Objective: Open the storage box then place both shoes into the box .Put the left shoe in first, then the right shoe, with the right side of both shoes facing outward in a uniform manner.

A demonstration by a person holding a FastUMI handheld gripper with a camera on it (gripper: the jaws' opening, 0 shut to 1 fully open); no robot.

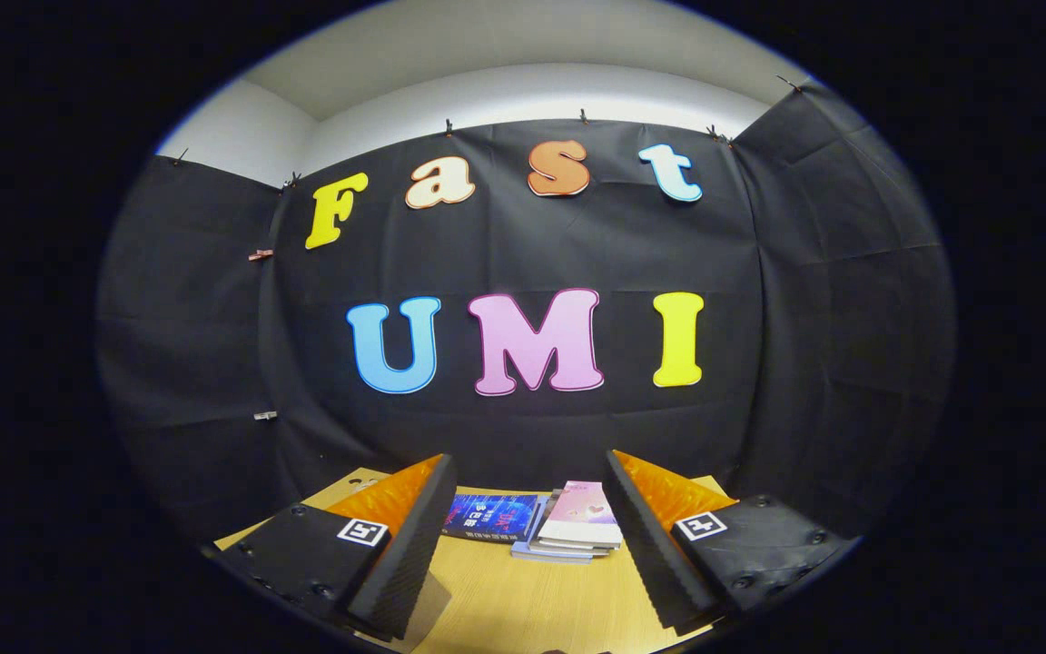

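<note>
Your gripper (527, 545) hangs with fingers spread wide, gripping nothing, above the wooden table (505, 604). Just beyond the fingers lies a stack of books (577, 527). Box and shoes aren't here, so their handling can't be judged.

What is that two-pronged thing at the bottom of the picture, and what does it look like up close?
It is a hand-held gripper with two wedge-shaped fingers, spread open with nothing between them. Their inner faces are ribbed pads. Each finger sits on a flat plate fixed with small screws, and each plate carries a square black-and-white marker tag. Beyond the fingers, books lie on the wooden table.
</note>
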